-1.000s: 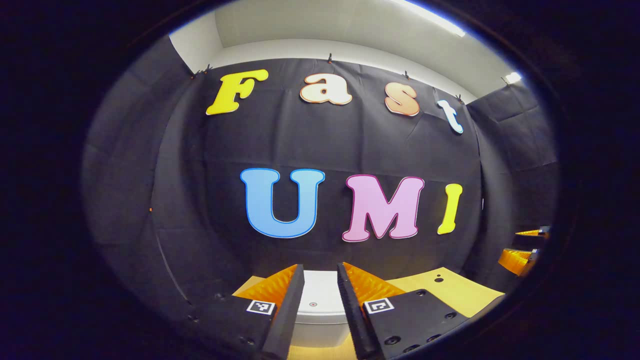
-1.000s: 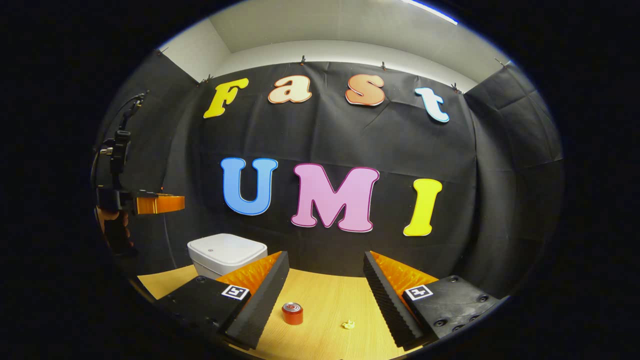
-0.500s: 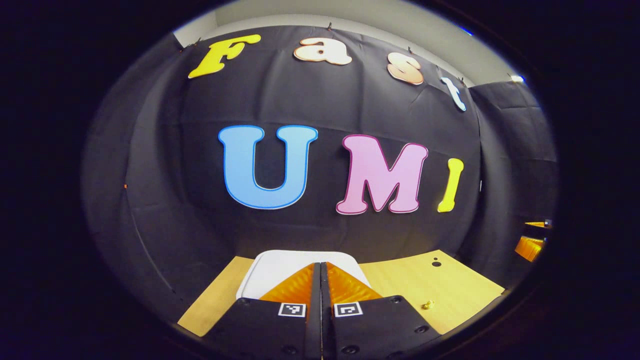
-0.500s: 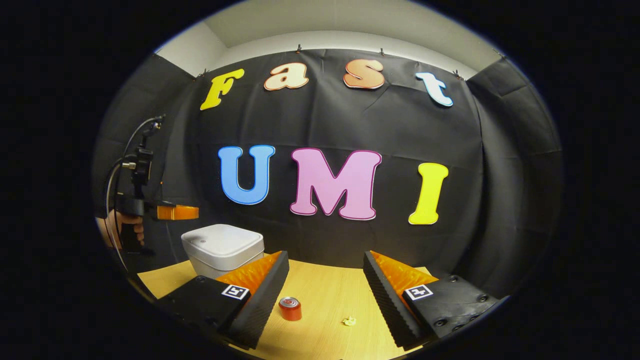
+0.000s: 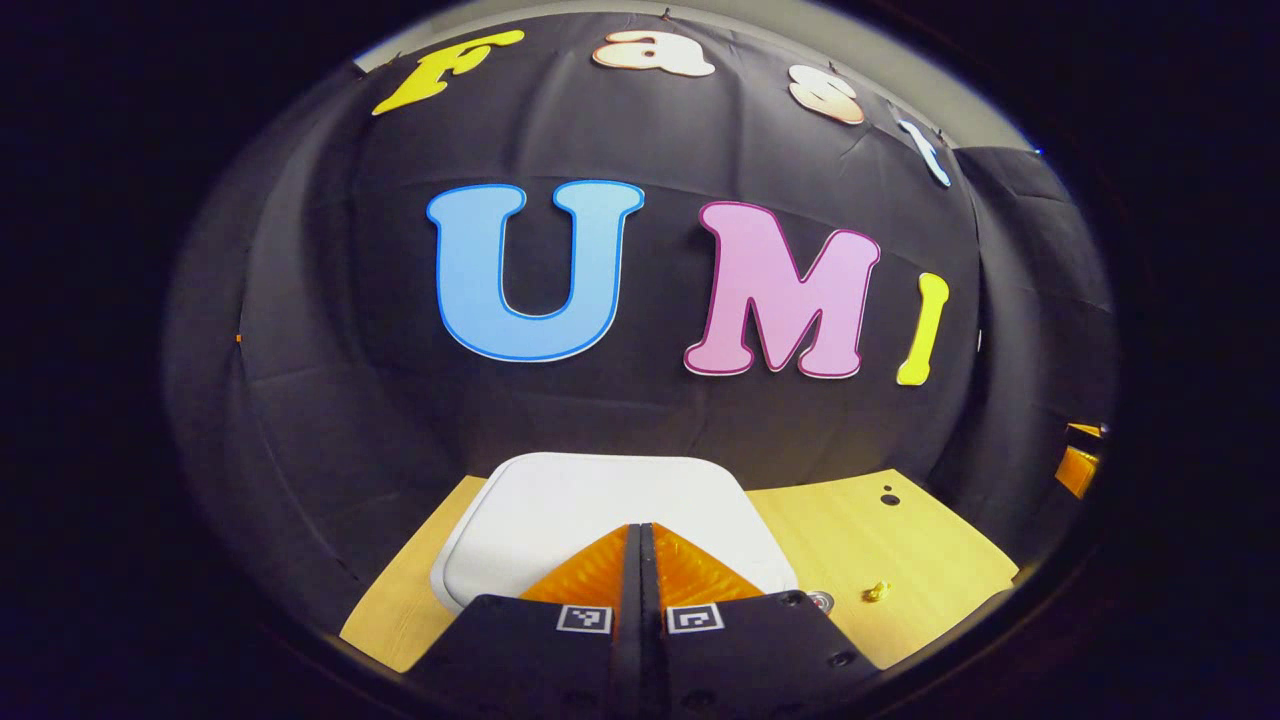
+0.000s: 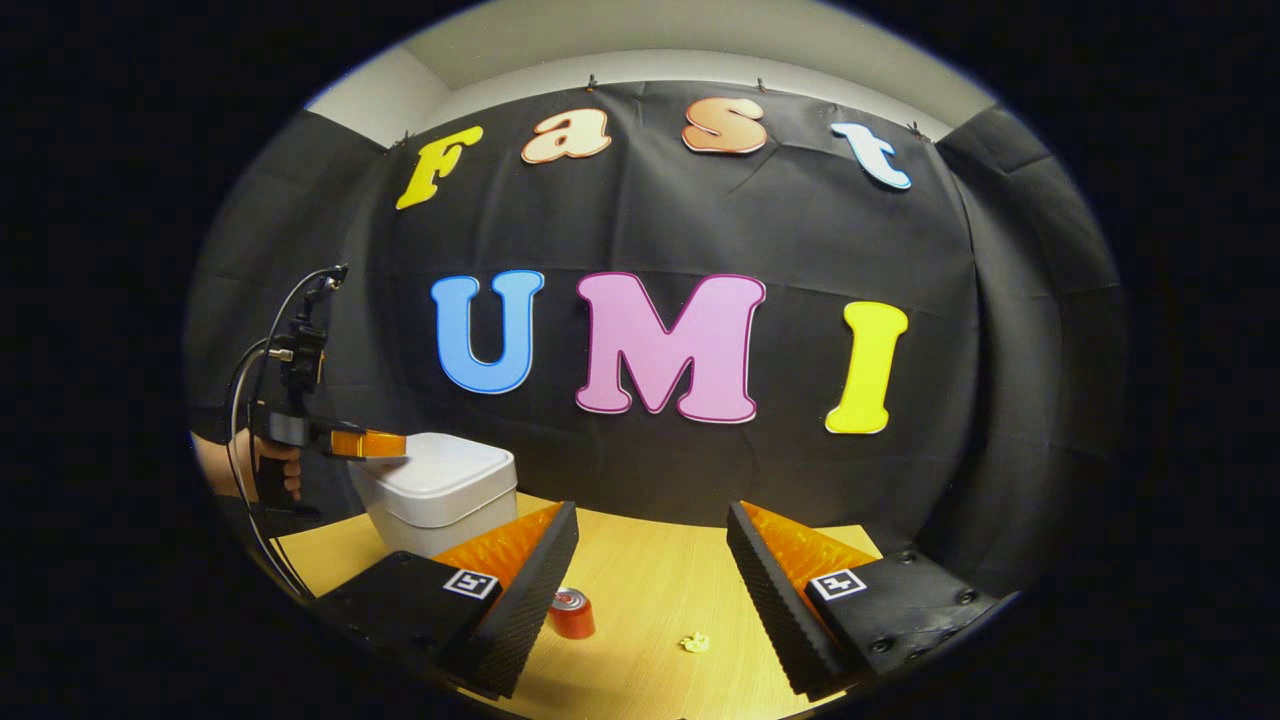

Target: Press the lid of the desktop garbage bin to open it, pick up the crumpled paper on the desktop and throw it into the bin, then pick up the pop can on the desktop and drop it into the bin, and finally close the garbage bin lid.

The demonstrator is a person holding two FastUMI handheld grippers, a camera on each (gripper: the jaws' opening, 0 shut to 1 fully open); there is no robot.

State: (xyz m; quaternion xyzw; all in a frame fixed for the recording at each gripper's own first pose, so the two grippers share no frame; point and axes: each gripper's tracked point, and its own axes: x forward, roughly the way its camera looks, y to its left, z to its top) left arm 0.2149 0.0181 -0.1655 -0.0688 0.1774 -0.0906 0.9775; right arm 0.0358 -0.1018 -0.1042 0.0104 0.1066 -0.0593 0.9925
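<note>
Can (image 6: 572, 615) between bin (image 6: 440, 500) and paper (image 6: 693, 642)

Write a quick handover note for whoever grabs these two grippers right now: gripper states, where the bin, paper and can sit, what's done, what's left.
Left gripper: shut, empty, tips over the near edge of the white square garbage bin lid; contact cannot be told.
Right gripper: open, empty, hovering above the wooden desktop.
White desktop garbage bin: back left of the desktop, lid closed.
Red pop can and small yellow crumpled paper: both on the desktop, ahead of the right gripper, apart from each other.
Done: nothing.
Left: press the lid open, bin the paper, bin the can, close the lid.
</note>
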